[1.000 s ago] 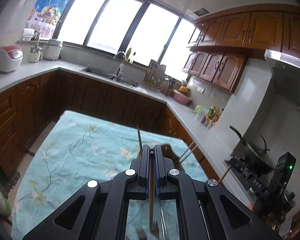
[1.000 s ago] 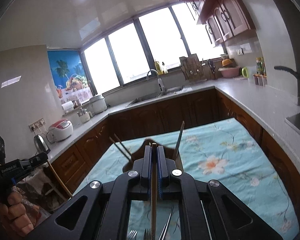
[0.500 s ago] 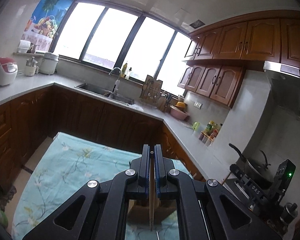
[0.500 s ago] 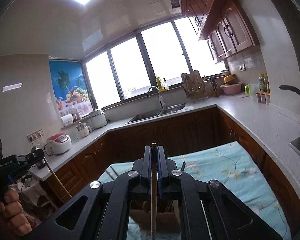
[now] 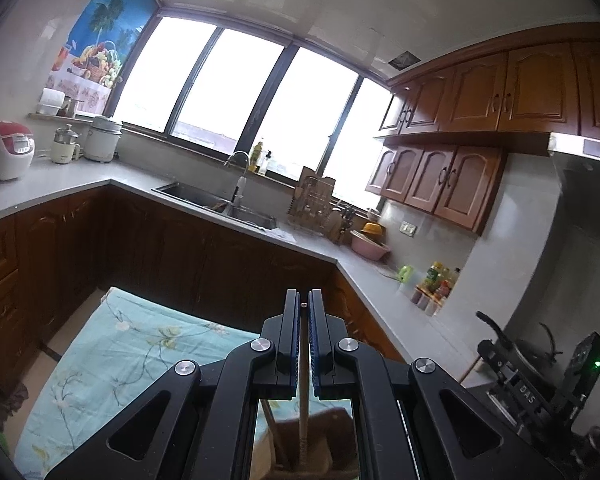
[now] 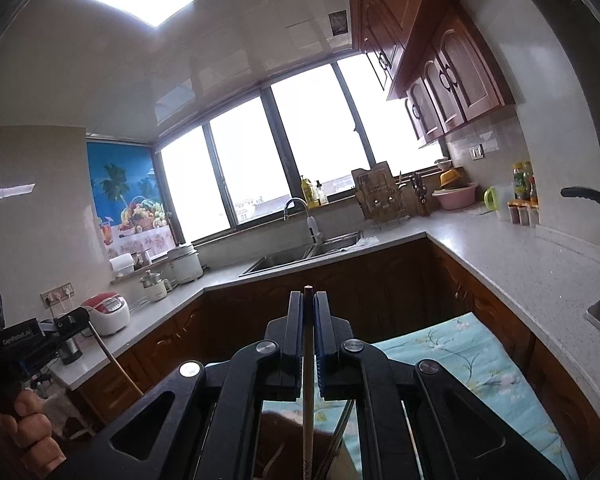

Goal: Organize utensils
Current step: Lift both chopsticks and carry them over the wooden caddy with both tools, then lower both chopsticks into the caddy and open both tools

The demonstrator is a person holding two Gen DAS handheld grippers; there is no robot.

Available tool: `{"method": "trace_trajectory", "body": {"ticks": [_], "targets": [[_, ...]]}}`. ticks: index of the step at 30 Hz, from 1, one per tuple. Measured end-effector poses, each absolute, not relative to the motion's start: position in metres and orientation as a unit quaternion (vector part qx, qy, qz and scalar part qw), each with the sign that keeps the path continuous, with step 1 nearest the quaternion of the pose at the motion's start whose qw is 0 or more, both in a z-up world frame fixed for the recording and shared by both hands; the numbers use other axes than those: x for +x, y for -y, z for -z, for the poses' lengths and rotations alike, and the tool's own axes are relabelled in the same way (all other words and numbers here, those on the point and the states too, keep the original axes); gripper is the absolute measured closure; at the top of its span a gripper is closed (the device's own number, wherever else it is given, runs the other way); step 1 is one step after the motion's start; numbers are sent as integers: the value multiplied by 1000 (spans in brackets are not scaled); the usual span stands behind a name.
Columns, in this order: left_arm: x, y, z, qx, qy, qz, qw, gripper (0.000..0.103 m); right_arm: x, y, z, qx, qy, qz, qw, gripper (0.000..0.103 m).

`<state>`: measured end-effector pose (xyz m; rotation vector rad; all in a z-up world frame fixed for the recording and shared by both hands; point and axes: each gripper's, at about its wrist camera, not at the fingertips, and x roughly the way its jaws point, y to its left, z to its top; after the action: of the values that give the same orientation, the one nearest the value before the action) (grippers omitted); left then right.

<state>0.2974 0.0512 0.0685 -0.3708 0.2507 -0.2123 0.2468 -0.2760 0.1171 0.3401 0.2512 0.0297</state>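
My left gripper (image 5: 304,304) is shut on a wooden chopstick (image 5: 303,412) that hangs down between its fingers toward a brown utensil holder (image 5: 320,444) seen through the gripper frame. My right gripper (image 6: 308,294) is shut on another wooden chopstick (image 6: 308,420), which also points down toward the brown holder (image 6: 284,440). A metal utensil handle (image 6: 336,440) leans in the holder. The left gripper with its chopstick also shows at the left edge of the right wrist view (image 6: 40,336); the right gripper shows at the right edge of the left wrist view (image 5: 540,380).
A table with a light blue floral cloth (image 5: 112,356) lies below both grippers. Brown cabinets and a grey counter (image 6: 520,264) wrap around it. A sink (image 5: 216,204), rice cookers (image 5: 8,156) and a wok (image 5: 516,344) stand on the counter.
Both grippers have tilted upward with their chopsticks. The table and the forks below have dropped out of view, and the holder now sits low behind the gripper frames.
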Motion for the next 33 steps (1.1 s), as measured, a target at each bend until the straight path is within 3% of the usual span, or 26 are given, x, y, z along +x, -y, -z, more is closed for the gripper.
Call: {"method": "trace_trajectory", "body": {"ticks": [17, 31, 33], "targets": [[351, -3, -2, -152, -178, 85, 969, 100, 264, 275, -48, 188, -151, -1, 970, 98], [351, -10, -10, -149, -201, 91, 964, 100, 271, 273, -19, 201, -211, -8, 957, 97], [351, -12, -10, -149, -204, 95, 963, 100, 271, 276, -17, 203, -215, -8, 955, 94]]}}
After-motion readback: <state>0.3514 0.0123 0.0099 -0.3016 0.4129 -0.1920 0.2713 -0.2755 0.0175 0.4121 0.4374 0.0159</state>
